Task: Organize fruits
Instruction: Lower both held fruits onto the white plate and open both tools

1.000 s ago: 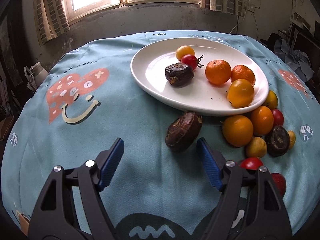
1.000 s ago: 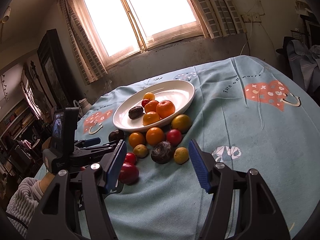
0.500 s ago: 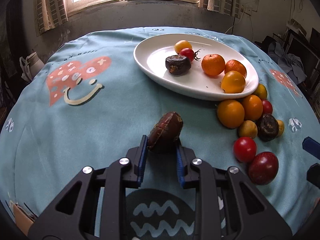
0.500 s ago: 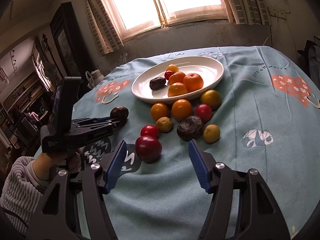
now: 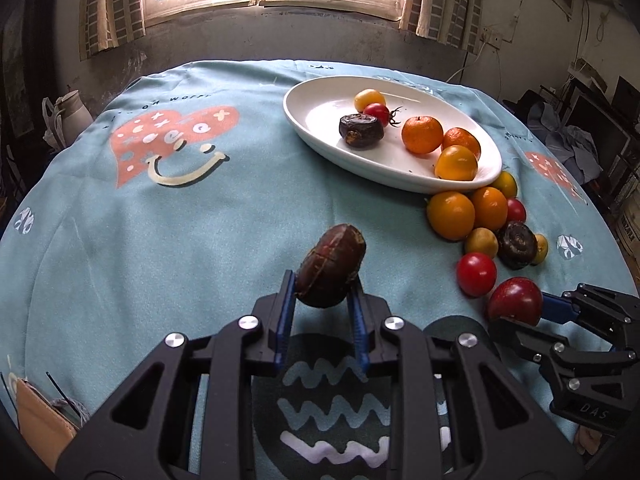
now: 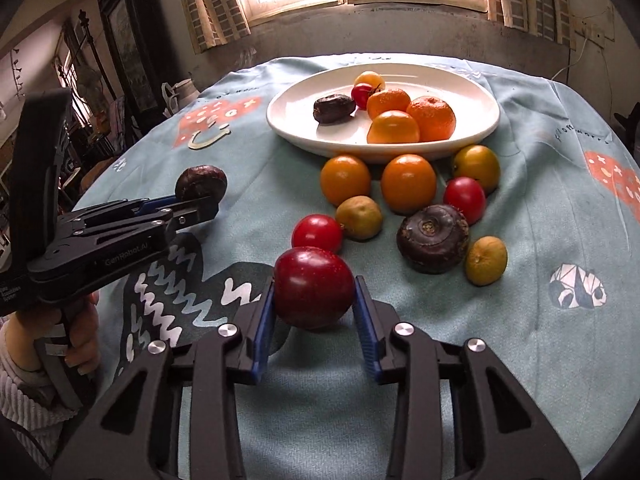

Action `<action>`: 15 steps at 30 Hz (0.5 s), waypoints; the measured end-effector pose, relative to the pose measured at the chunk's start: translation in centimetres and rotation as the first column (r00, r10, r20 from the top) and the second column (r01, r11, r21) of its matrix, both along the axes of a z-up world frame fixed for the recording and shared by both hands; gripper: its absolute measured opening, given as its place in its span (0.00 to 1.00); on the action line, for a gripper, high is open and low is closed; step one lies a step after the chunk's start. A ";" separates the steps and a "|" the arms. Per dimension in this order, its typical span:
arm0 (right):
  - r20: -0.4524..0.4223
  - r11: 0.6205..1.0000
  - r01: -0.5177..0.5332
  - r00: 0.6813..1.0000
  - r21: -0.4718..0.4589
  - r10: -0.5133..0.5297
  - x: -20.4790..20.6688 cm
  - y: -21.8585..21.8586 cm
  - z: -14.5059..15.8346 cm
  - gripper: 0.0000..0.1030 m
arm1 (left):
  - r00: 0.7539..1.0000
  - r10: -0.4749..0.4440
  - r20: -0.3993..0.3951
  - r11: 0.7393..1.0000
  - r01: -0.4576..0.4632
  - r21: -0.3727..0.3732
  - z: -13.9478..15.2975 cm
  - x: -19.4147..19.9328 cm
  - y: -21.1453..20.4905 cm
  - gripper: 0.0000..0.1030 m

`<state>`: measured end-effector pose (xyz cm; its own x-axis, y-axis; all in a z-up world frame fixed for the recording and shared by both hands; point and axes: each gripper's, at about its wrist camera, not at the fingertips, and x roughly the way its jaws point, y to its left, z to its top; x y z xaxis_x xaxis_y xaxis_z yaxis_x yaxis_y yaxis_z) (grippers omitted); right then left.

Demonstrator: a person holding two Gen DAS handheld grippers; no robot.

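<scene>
My left gripper [image 5: 322, 306] is shut on a dark brown fruit [image 5: 331, 266] and holds it above the cloth; it also shows in the right wrist view [image 6: 201, 184]. My right gripper [image 6: 314, 300] is shut on a large dark red fruit [image 6: 313, 286], which rests on the cloth; that fruit shows at the right in the left wrist view [image 5: 515, 300]. A white oval plate [image 5: 320, 120] at the back holds oranges, a cherry tomato, a yellow fruit and a dark fruit [image 5: 361, 130].
Several loose fruits lie in front of the plate: oranges [image 6: 408, 182], red tomatoes [image 6: 317, 233], small yellow-green fruits [image 6: 486, 260] and a dark round fruit [image 6: 433, 237]. The table has a blue patterned cloth [image 5: 160, 220]. A white kettle [image 5: 70, 110] stands beyond its left edge.
My left gripper lifted the brown fruit off the cloth. My right gripper moved forward and closed on the dark red fruit.
</scene>
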<state>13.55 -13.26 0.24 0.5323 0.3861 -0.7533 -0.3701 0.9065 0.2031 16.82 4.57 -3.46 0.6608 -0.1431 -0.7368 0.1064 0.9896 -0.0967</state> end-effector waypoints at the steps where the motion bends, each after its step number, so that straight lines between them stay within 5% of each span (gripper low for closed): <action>1: 0.022 1.000 0.006 1.000 0.012 -0.007 -0.1 -0.4 0.8 0.37 | 1.000 -0.004 -0.001 1.000 0.004 -0.018 0.4 0.2 -0.1 0.25; 4: 0.114 0.998 0.058 0.992 0.029 -0.061 1.0 -2.1 4.5 0.37 | 1.000 -0.027 0.007 0.999 0.028 -0.037 2.1 1.7 -1.0 0.25; 8: 0.190 0.986 0.147 0.969 0.075 -0.159 5.1 -4.0 8.3 0.37 | 0.999 -0.042 0.034 0.998 0.040 0.057 4.6 5.8 -3.4 0.25; 15: 0.161 0.993 0.117 0.980 0.033 -0.121 11.7 -1.7 6.0 0.37 | 1.000 -0.030 -0.002 0.995 0.030 0.091 3.8 12.6 -5.2 0.25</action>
<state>25.26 -14.99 6.23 0.6898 0.3290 -0.6449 -0.2898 0.9418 0.1704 29.37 -0.64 0.30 0.6569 -0.0952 -0.7479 0.1361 0.9907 -0.0065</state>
